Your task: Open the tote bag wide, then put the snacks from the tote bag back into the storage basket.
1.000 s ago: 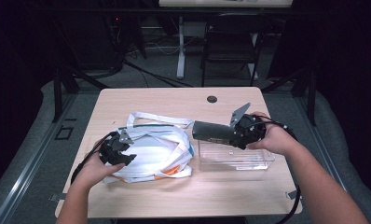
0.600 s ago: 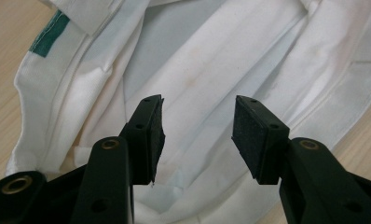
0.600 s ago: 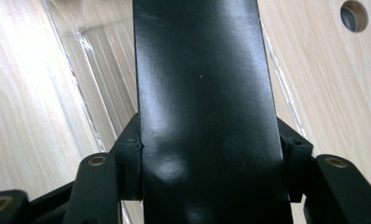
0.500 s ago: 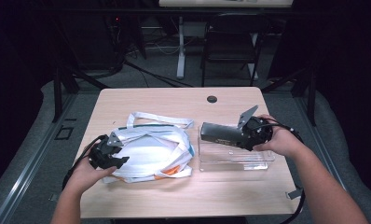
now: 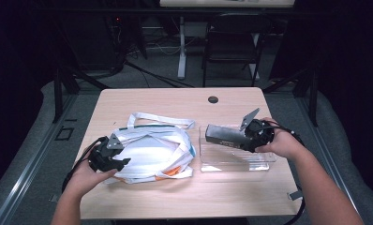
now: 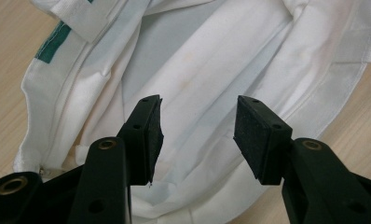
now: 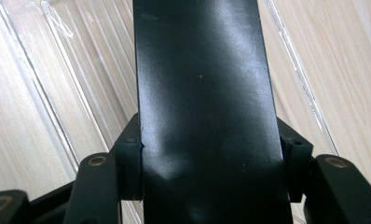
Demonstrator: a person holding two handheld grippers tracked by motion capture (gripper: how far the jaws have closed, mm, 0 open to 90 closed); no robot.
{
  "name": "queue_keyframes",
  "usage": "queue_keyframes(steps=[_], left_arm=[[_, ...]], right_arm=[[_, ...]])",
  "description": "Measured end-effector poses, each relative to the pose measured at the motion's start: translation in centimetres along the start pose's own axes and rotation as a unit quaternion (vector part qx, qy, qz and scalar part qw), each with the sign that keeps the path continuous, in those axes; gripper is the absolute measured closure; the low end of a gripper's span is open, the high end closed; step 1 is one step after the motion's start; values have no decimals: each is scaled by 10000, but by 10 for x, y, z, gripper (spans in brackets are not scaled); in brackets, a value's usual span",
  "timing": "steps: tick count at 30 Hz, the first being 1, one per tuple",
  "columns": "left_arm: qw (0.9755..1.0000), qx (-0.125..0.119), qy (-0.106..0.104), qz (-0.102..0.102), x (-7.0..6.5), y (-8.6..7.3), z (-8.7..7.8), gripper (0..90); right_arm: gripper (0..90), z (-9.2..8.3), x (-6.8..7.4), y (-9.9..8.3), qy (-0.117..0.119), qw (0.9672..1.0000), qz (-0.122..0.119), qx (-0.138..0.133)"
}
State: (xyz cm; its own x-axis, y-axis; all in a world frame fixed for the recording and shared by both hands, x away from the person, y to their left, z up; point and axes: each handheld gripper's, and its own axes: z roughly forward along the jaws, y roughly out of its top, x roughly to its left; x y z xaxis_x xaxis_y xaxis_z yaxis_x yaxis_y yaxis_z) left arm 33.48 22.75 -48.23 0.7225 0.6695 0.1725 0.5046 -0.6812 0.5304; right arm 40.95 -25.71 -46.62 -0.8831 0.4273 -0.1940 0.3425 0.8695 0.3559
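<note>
dim lab or studio, black curtains [image 5: 16, 56], folding chair [image 5: 231, 51], floor cables [image 5: 152, 75], wooden table [image 5: 175, 101]

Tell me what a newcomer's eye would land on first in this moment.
First, the white tote bag crumpled on the left half of the table, with the open left gripper poised over its fabric. Next, the dark flat box clamped in the right gripper, held above a clear plastic tray on the right.
</note>
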Motion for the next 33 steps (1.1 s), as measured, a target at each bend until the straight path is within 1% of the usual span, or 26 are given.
queue_keyframes(steps=[5,8,9,10,11,12,14,15,16,18,19,20,21,22,23,24,25,28,31,32,33], left_arm=[[10000,35,24,-38,-1,-4,0,510],[9999,29,120,-48,-4,-5,-1,511],[9999,45,87,-36,-4,-6,-2,511],[9999,11,132,-39,-5,-7,-3,511],[9999,11,136,-37,-6,-7,-4,511],[9999,16,126,-39,-6,-8,-5,510],[9998,-53,159,-53,-7,-9,-6,511],[9998,-49,158,-55,-8,-10,-7,511],[9999,-30,136,-44,-8,-10,-7,511],[9998,11,175,-32,-11,-11,-5,511],[9998,64,166,-5,-12,-11,-5,511],[9998,71,208,7,-13,-12,-4,511],[9997,95,223,17,-14,-12,-4,511],[9997,106,239,36,-15,-13,-3,511],[9996,131,241,45,-15,-13,-3,511],[9996,122,243,29,-16,-14,-3,511],[9996,123,243,41,-16,-14,-4,511],[9997,80,247,5,-16,-15,-5,511],[9996,83,263,-44,-14,-17,-6,511],[9996,104,238,-58,-13,-18,-7,511],[9996,78,277,-86,-13,-19,-7,511]], right_arm=[[418,6,-1,0,43,10000,-21,41],[418,10,-2,1,62,9999,-43,84],[418,12,-2,1,68,9999,-36,99],[418,13,-3,1,71,9998,-60,155],[418,15,-4,0,78,9999,-25,138],[418,16,-5,0,96,9997,-68,202],[418,19,-6,-1,105,9997,-19,217],[418,20,-6,-1,135,9996,-27,242],[418,22,-6,-2,152,9997,-12,192],[417,25,-7,-2,174,9996,-7,206],[417,26,-7,-2,140,9996,-22,247],[418,28,-8,-3,148,9996,-50,240],[418,29,-9,-3,178,9996,-23,207],[418,30,-9,-3,162,9996,-12,216],[417,31,-11,-3,202,9995,-30,246],[417,34,-11,-4,208,9996,26,182],[418,34,-12,-4,206,9995,15,230],[417,40,-12,-6,264,9994,17,226],[417,44,-11,-8,279,9993,4,258],[417,45,-11,-8,280,9993,-5,262],[417,47,-10,-9,307,9993,39,223]])
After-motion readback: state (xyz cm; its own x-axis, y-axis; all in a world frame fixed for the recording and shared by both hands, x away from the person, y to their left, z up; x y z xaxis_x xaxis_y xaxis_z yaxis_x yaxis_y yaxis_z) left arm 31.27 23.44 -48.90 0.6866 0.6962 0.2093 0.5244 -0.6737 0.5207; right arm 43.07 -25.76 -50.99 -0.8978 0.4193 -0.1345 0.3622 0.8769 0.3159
